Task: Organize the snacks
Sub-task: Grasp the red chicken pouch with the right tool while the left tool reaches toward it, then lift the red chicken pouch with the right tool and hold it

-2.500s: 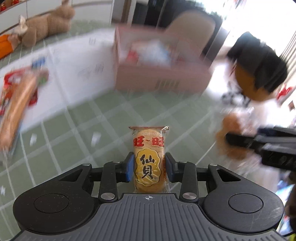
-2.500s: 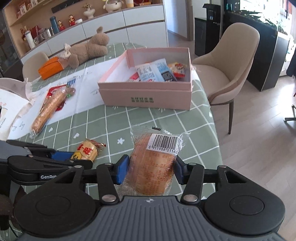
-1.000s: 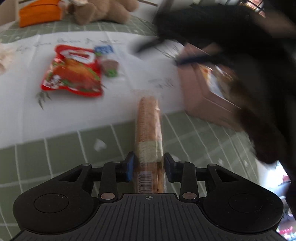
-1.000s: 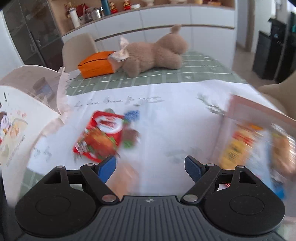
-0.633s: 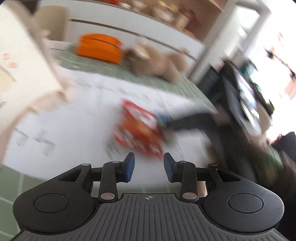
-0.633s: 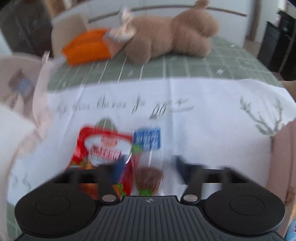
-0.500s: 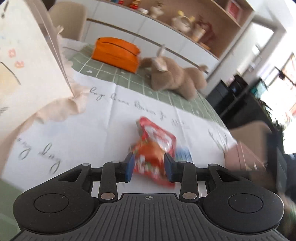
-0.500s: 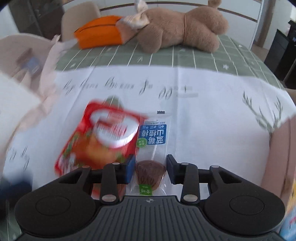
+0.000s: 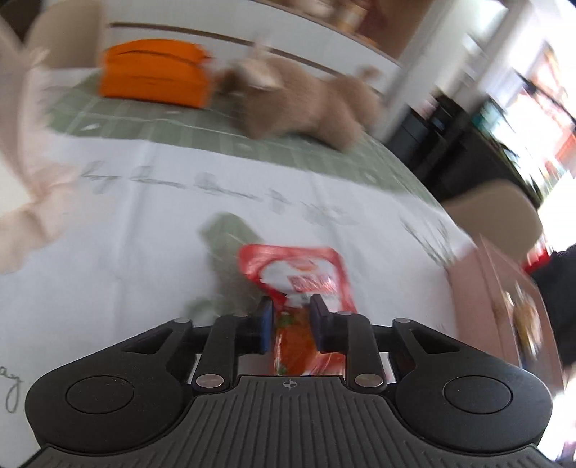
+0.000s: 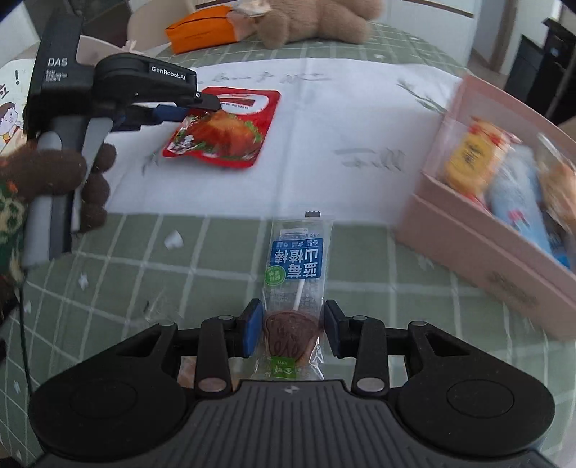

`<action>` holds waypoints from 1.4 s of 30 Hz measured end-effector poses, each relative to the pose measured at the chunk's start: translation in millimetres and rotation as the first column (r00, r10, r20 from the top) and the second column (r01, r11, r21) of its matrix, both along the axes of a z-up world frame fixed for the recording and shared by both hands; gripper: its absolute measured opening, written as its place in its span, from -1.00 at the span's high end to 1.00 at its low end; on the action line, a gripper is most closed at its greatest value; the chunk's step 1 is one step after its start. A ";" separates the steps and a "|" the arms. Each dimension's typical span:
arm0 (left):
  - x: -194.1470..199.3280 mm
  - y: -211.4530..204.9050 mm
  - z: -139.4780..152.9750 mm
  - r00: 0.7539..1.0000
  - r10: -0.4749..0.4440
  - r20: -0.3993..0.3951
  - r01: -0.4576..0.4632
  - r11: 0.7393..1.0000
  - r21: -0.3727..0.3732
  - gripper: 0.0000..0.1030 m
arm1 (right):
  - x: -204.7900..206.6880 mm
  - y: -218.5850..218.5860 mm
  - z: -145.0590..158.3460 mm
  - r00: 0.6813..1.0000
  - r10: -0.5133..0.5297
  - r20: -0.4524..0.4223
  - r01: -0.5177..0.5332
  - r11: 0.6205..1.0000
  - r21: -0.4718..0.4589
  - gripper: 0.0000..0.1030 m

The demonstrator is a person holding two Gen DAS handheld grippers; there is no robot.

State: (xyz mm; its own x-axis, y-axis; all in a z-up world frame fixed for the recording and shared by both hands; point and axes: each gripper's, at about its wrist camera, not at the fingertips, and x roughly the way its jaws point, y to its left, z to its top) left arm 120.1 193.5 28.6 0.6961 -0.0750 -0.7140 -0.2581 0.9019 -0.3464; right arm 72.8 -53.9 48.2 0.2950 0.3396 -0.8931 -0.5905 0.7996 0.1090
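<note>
A red foil snack pouch (image 9: 298, 277) lies on the white paper sheet (image 10: 324, 144). My left gripper (image 9: 289, 309) is closing on it, and its pads pinch the pouch's near edge. From the right wrist view the left gripper (image 10: 201, 108) grips a corner of the red pouch (image 10: 223, 133). My right gripper (image 10: 291, 320) is shut on a blue-labelled lollipop pack (image 10: 297, 262), holding it by the brown candy end over the green checked cloth. The pink box (image 10: 478, 248) with several snacks inside stands to the right.
A brown plush toy (image 10: 316, 18) and an orange pouch (image 10: 201, 28) lie at the far end of the table. A beige chair (image 9: 496, 212) stands beyond the pink box (image 9: 504, 288). A gloved hand (image 10: 54, 172) holds the left gripper's handle.
My left gripper, empty half a second ago, has moved onto the red pouch and closed on it. My right gripper has carried the lollipop pack off the white paper, over the green cloth.
</note>
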 end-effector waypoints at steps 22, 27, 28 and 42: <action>-141.9 -39.4 38.7 0.993 -0.023 -0.112 0.022 1.000 -0.009 0.57 | 116.2 147.5 0.0 0.960 0.229 0.164 -0.229 0.973 -0.019 -0.66; -148.4 -37.5 40.4 0.993 -0.024 -0.117 0.022 1.000 -0.016 0.57 | 129.6 155.7 -20.6 0.983 0.157 0.096 -0.158 0.987 -0.003 -0.76; -147.8 -37.7 39.4 0.992 -0.024 -0.120 0.022 1.000 -0.018 0.57 | 125.1 154.5 -19.9 0.983 0.154 0.103 -0.154 0.988 -0.010 -0.68; -133.6 -93.5 29.6 0.973 -0.172 -0.155 0.170 0.985 -0.023 0.57 | 31.6 21.9 26.9 0.993 0.110 0.044 -0.114 0.988 0.105 0.42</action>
